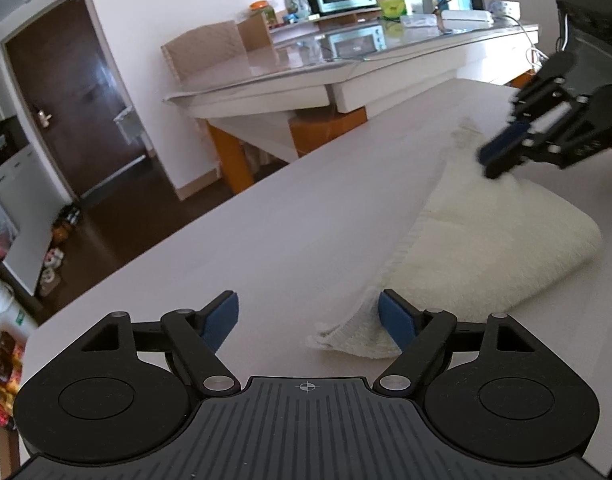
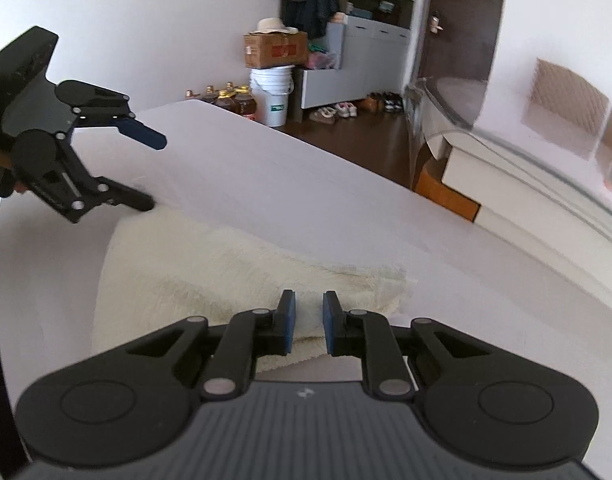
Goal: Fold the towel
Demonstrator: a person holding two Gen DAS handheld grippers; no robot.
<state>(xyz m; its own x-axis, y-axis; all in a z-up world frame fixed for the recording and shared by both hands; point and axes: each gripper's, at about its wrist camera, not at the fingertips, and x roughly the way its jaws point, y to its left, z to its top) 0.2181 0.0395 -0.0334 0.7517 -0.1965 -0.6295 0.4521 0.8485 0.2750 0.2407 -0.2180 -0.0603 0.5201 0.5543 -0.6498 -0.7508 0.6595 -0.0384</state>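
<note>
While the towel lies doubled over on the white worktop, its long axis runs from one gripper to the other, so each hand is nearest 1 end. The left gripper has its fingers wide apart, clamped on nothing, 1 blue pad just beside the near corner. The right gripper hovers over the opposite end with its fingers narrowly parted and cloth showing in the gap; I cannot tell whether the pads touch it. Its folded layers are hard to count.
</note>
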